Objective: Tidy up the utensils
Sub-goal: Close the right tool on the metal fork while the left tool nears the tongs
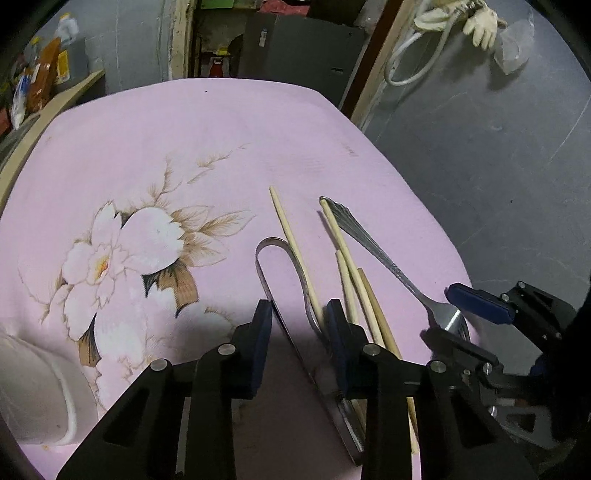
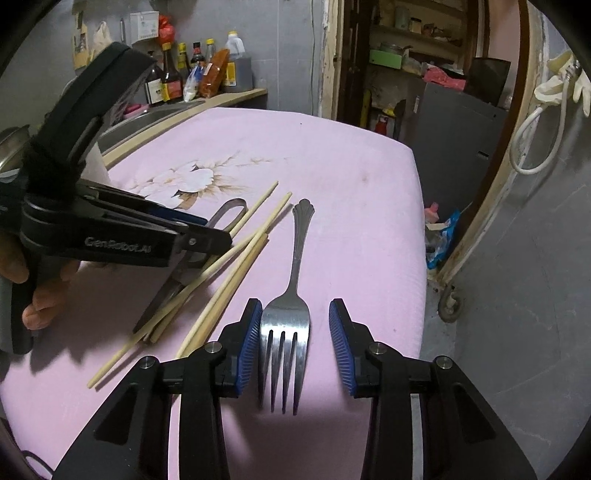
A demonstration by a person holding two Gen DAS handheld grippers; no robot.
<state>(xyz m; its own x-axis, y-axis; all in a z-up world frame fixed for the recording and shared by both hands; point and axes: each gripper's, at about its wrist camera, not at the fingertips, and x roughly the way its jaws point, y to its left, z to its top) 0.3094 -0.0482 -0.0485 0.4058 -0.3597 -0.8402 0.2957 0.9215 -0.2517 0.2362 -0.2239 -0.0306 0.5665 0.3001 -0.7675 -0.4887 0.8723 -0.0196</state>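
L gripper (image 1: 299, 314) fingers narrow, straddling metal tongs (image 1: 280, 280) w/o clear contact. R gripper (image 2: 291, 328) fingers apart, astride fork (image 2: 286, 321) head near tabletop's (image 2: 351, 184) right edge, not gripping. Chopsticks (image 2: 221, 266) lie between the two.

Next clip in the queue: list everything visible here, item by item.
fork: one, silver, on the cloth, head between the right tool's pads
tongs: one, silver, left of the fork, partly under the chopsticks
chopsticks: four, pale wood, loosely crossed between the tongs and the fork
cloth: one, pink with a white flower print, covering the table
white container: one, at the cloth's near left edge
bottles: several, dark and yellow, on the far ledge
gloves: pale, hanging on the wall by a white hose
left tool: black with blue pads, around the tongs; contact unclear
right tool: same colours, open
left hand: holding the left tool's grip
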